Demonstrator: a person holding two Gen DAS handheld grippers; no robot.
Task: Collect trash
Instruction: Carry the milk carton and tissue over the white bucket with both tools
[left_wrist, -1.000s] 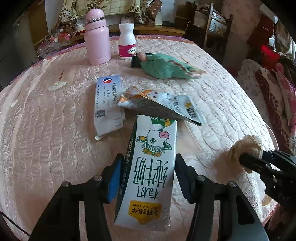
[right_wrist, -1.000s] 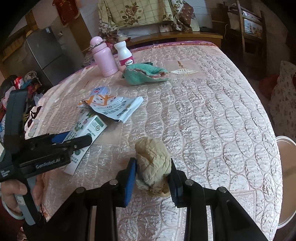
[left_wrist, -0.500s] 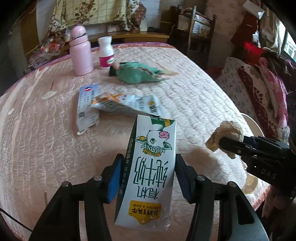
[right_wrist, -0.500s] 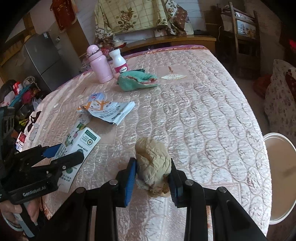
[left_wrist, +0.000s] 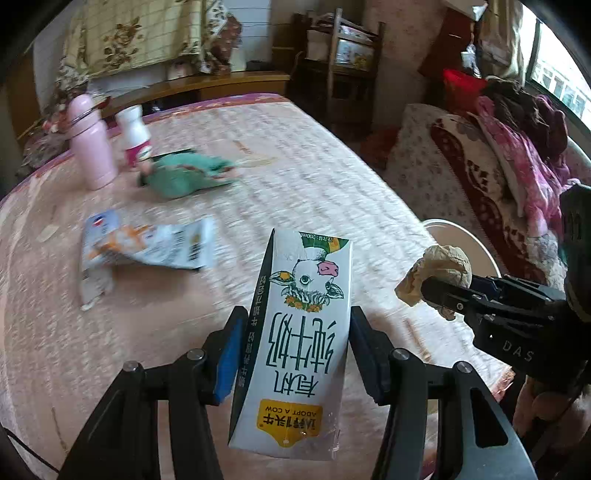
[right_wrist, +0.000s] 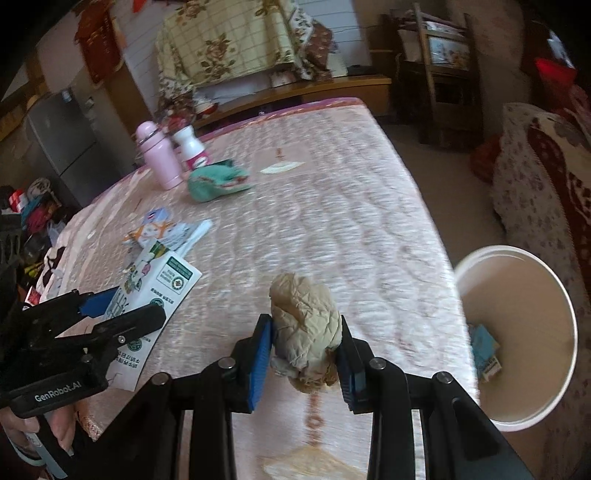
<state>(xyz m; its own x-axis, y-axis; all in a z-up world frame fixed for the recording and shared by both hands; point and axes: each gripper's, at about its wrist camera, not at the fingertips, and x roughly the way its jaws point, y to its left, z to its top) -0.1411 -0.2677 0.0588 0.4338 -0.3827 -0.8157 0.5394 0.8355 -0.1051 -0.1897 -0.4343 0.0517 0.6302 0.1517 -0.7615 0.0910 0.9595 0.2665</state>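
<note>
My left gripper (left_wrist: 295, 350) is shut on a white milk carton (left_wrist: 301, 332) with a cow drawing, held above the pink quilted table (left_wrist: 295, 177). It also shows in the right wrist view (right_wrist: 155, 291). My right gripper (right_wrist: 304, 354) is shut on a crumpled beige paper ball (right_wrist: 304, 328), also seen in the left wrist view (left_wrist: 437, 269). A white bin (right_wrist: 524, 295) stands on the floor right of the table, with a blue packet (right_wrist: 485, 347) inside. A flat snack wrapper (left_wrist: 147, 247) lies on the table.
A pink bottle (left_wrist: 90, 144), a white bottle (left_wrist: 135, 134) and a green cloth (left_wrist: 184, 177) stand at the table's far side. A floral-covered sofa (left_wrist: 480, 177) is on the right, a wooden chair (left_wrist: 340, 66) behind the table.
Both grippers have lifted and swung right with their loads. The white bin has come into full view beside the table's right edge.
</note>
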